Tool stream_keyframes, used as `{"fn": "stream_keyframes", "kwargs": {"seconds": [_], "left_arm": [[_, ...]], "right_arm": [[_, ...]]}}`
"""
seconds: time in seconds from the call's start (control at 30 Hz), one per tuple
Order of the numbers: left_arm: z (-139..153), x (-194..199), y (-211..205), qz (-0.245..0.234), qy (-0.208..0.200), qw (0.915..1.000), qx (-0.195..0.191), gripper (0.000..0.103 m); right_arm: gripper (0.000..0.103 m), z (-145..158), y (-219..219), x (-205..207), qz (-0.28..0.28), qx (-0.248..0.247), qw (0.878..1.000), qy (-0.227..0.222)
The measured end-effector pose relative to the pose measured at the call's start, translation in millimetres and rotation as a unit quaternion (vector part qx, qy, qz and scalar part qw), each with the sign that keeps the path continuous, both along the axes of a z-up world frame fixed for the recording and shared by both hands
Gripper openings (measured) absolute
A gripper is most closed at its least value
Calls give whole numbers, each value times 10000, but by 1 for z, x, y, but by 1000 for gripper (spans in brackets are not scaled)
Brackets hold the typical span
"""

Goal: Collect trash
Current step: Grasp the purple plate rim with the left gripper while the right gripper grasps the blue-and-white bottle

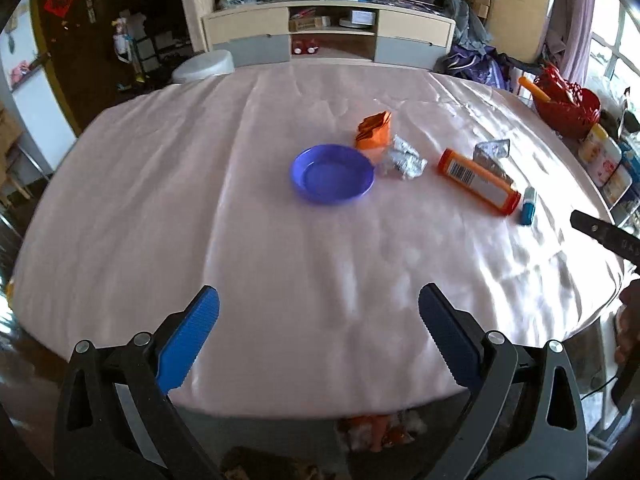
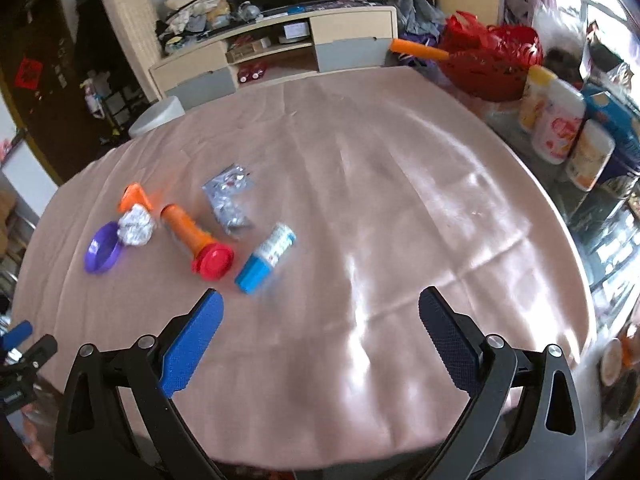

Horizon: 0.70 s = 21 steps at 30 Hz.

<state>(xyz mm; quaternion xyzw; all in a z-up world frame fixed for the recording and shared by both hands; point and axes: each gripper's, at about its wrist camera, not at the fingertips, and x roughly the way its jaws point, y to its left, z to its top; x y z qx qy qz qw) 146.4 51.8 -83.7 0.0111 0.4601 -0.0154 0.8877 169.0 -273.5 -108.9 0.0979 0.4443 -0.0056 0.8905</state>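
Observation:
A purple bowl (image 1: 332,173) (image 2: 102,250) sits mid-table on the pink cloth (image 1: 200,208). Beside it lie an orange wrapper (image 1: 374,132) (image 2: 134,197), a crumpled foil ball (image 1: 402,158) (image 2: 136,225), an orange tube with a red cap (image 1: 478,175) (image 2: 196,242), a silver foil packet (image 1: 491,151) (image 2: 230,198) and a small blue-and-white tube (image 1: 528,205) (image 2: 266,258). My left gripper (image 1: 319,340) is open and empty near the table's front edge. My right gripper (image 2: 320,344) is open and empty, the blue-and-white tube just ahead to its left.
A red basket (image 2: 490,66) with an orange stick, several cans (image 2: 554,120) and boxes crowd the table's right side. A cabinet (image 1: 328,34) and a white stool (image 1: 204,66) stand beyond the far edge. A bin with trash (image 1: 376,430) shows below the front edge.

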Motion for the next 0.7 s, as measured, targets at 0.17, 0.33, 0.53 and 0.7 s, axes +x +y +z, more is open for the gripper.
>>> {"fn": "stream_keyframes", "kwargs": {"seconds": [0.17, 0.33, 0.53, 0.7], "left_arm": [[-9, 27, -5, -21, 17, 10000, -68, 86], [-11, 55, 5, 153, 16, 9997, -198, 69], [-15, 90, 14, 322, -27, 9995, -62, 67], [-33, 113, 20, 414, 177, 9990, -65, 62]], "right_arm": [[58, -12, 2, 23, 70, 415, 9990, 158], [44, -19, 12, 37, 187, 545, 9982, 153], [41, -27, 24, 48, 311, 529, 9980, 179], [40, -29, 31, 53, 443, 500, 9977, 146]]}}
